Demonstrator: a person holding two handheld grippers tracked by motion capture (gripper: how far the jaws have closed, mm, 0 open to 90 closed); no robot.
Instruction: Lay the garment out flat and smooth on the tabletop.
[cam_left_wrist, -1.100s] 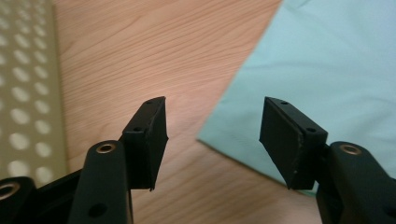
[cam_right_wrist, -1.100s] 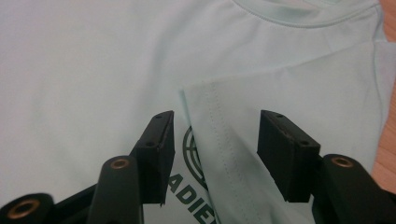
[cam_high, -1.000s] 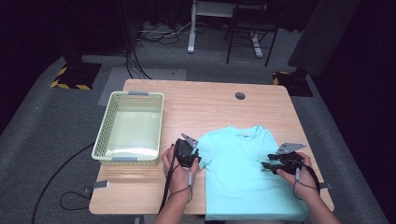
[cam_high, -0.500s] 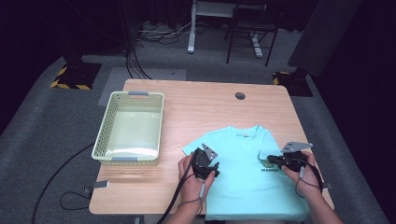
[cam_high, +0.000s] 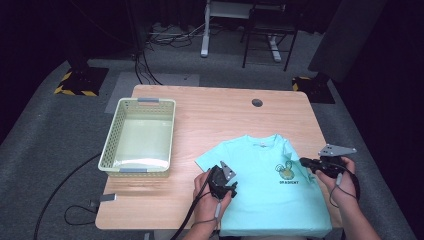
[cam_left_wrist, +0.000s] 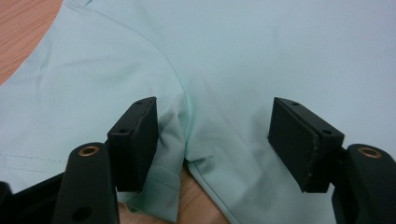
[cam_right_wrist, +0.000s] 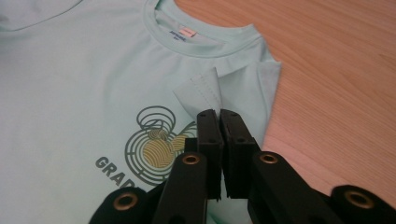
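A mint-green T-shirt (cam_high: 265, 200) lies front up at the table's near edge, with a round logo (cam_right_wrist: 156, 151) on its chest. My left gripper (cam_high: 231, 188) rests low on the shirt's left side. Its jaws stand open (cam_left_wrist: 215, 126) astride the seam where the left sleeve (cam_left_wrist: 170, 135) meets the body, and the pads do not press the cloth. My right gripper (cam_high: 303, 161) is shut on the edge of the right sleeve (cam_right_wrist: 201, 91), which is lifted and folded in over the chest (cam_right_wrist: 219, 114).
A pale green plastic basket (cam_high: 111, 137) sits empty on the left of the wooden table (cam_high: 215, 115). A cable hole (cam_high: 257, 102) lies near the far edge. Chair and desk legs stand on the dark floor beyond.
My left gripper moved right and down onto the shirt's left armpit. My right gripper closed on the right sleeve and lifted it inward over the shirt.
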